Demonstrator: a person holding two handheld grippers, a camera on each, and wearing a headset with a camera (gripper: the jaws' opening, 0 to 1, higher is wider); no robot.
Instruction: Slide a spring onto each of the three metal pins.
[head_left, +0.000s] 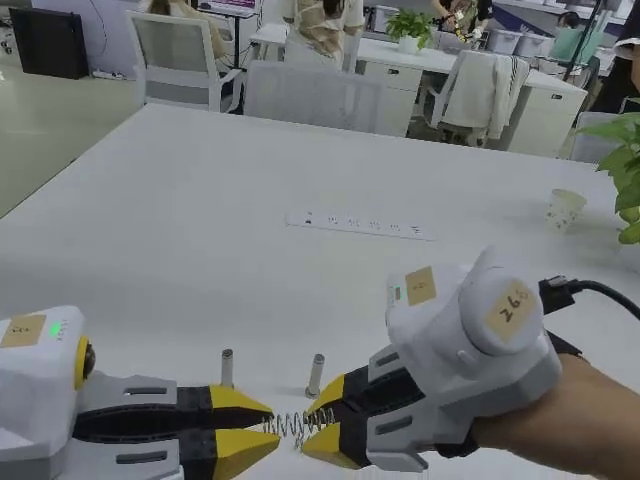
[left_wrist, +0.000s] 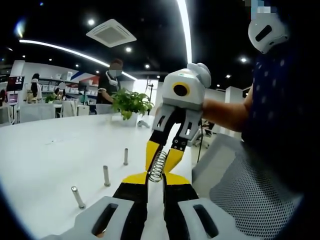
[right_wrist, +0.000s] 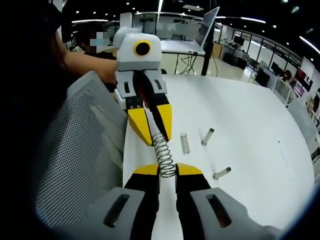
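Note:
A small steel spring (head_left: 297, 425) hangs level between my two grippers, just above the white table (head_left: 200, 220). My left gripper (head_left: 272, 425) is shut on one end and my right gripper (head_left: 312, 420) is shut on the other. Two upright metal pins (head_left: 227, 367) (head_left: 316, 375) stand just behind the spring. The left gripper view has the spring (left_wrist: 159, 162) running from my left gripper (left_wrist: 156, 176) up to the right gripper (left_wrist: 160, 169), with three pins (left_wrist: 106, 175) at the left. In the right gripper view, my right gripper (right_wrist: 168, 170) holds the spring (right_wrist: 164, 152). A second spring (right_wrist: 185, 143) lies loose beside a pin (right_wrist: 207, 136).
A white power strip (head_left: 360, 224) lies mid-table, and a paper cup (head_left: 565, 209) and a green plant (head_left: 625, 170) sit at the right edge. Chairs (head_left: 310, 95) line the far side. A mesh chair back (right_wrist: 75, 165) is close behind the table's near edge.

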